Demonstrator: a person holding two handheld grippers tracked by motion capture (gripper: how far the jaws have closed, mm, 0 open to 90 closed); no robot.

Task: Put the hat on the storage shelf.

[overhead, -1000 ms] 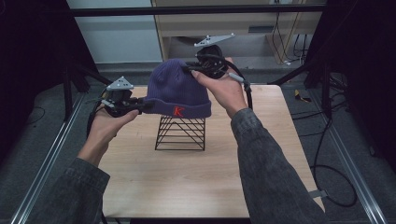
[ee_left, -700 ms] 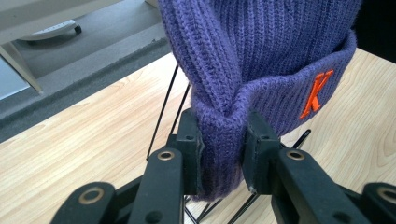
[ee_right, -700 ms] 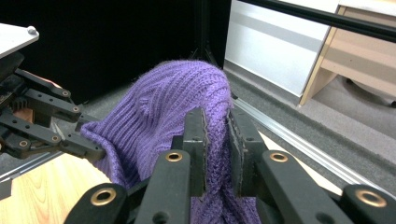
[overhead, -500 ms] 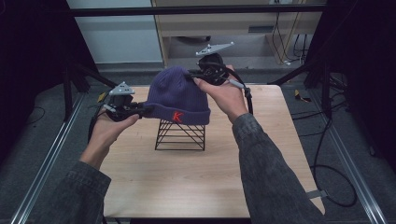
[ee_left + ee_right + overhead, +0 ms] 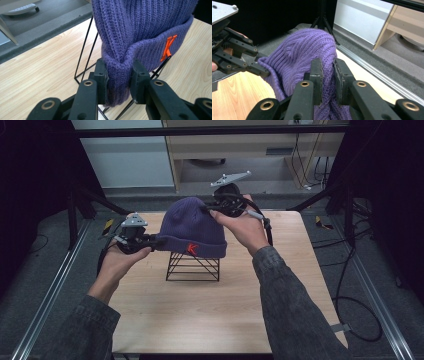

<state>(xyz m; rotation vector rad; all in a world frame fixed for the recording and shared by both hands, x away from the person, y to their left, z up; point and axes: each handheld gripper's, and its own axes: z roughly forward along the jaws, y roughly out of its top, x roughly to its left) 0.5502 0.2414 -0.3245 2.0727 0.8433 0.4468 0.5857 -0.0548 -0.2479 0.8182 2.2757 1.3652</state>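
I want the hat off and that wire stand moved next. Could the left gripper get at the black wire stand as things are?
Probably not yet. The left gripper is shut on the cuff of the purple beanie, which drapes over the top of the wire stand. Its lower wires stand bare on the table, but the jaws are occupied.

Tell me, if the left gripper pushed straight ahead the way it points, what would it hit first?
The left gripper is already clamped on the hat, so the hat comes first. Behind it is probably the wire stand, though depth is hard to judge.
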